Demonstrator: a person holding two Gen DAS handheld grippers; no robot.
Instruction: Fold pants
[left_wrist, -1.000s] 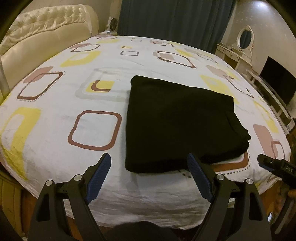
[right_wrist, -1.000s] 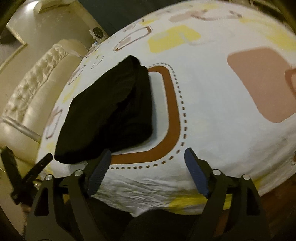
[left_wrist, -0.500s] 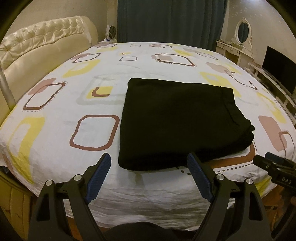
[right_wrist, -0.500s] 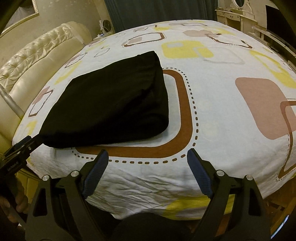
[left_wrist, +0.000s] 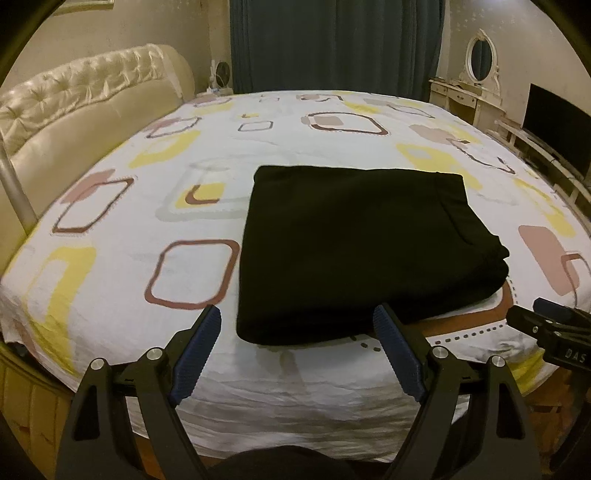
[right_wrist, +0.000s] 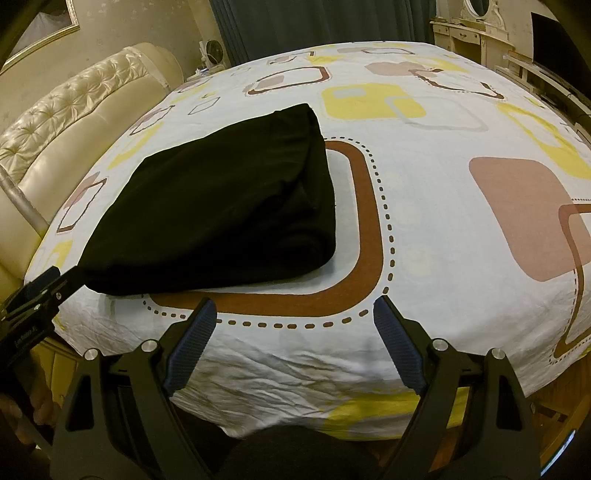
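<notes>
The black pants (left_wrist: 354, 243) lie folded into a flat rectangle on the bed, near its front edge; they also show in the right wrist view (right_wrist: 221, 206), left of centre. My left gripper (left_wrist: 297, 325) is open and empty, held just short of the pants' near edge. My right gripper (right_wrist: 295, 317) is open and empty, over the bed's front edge, right of the pants. Each gripper shows at the side of the other's view: the right one (left_wrist: 554, 328) and the left one (right_wrist: 33, 295).
The bed sheet (left_wrist: 110, 295) is white with yellow, pink and brown squares. A cream tufted headboard (left_wrist: 74, 103) stands on the left. Dark curtains (left_wrist: 332, 44) hang behind. A dressing table with an oval mirror (left_wrist: 480, 59) and a TV (left_wrist: 557, 129) stand at the right.
Both grippers have pulled back and levelled out, away from the folded pants. The right wrist view swung from tilted to upright. The pants have not moved.
</notes>
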